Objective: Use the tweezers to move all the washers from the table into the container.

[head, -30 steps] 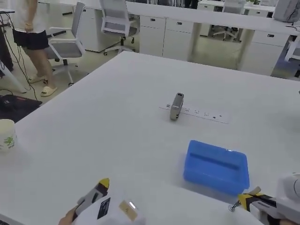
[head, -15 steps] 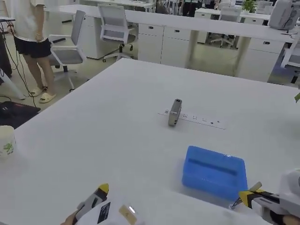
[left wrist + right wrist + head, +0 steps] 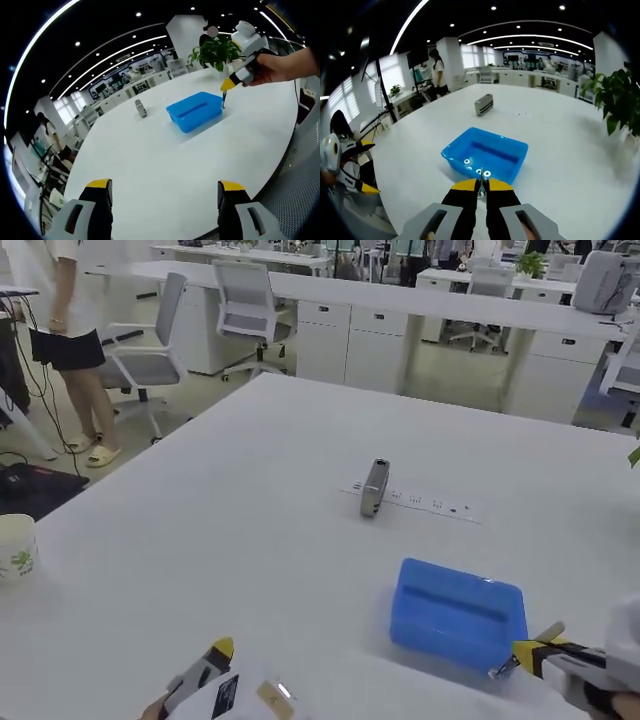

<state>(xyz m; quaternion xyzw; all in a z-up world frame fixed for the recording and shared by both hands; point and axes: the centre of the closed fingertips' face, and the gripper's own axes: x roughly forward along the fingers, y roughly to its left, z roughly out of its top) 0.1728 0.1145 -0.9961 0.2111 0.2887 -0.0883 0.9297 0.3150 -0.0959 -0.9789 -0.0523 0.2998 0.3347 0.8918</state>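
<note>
White table [image 3: 560,150]: blue container [image 3: 517,155] just ahead of right gripper [image 3: 481,184], clamped on tweezers [image 3: 481,178]; left gripper [image 3: 161,187] wide, empty. Risk: tweezers knocking the rim, spilling washers [image 3: 466,161].

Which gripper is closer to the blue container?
Right. The right gripper, shut on the tweezers, sits at the near wall of the blue container; the left gripper hangs open, well away from it.
</note>
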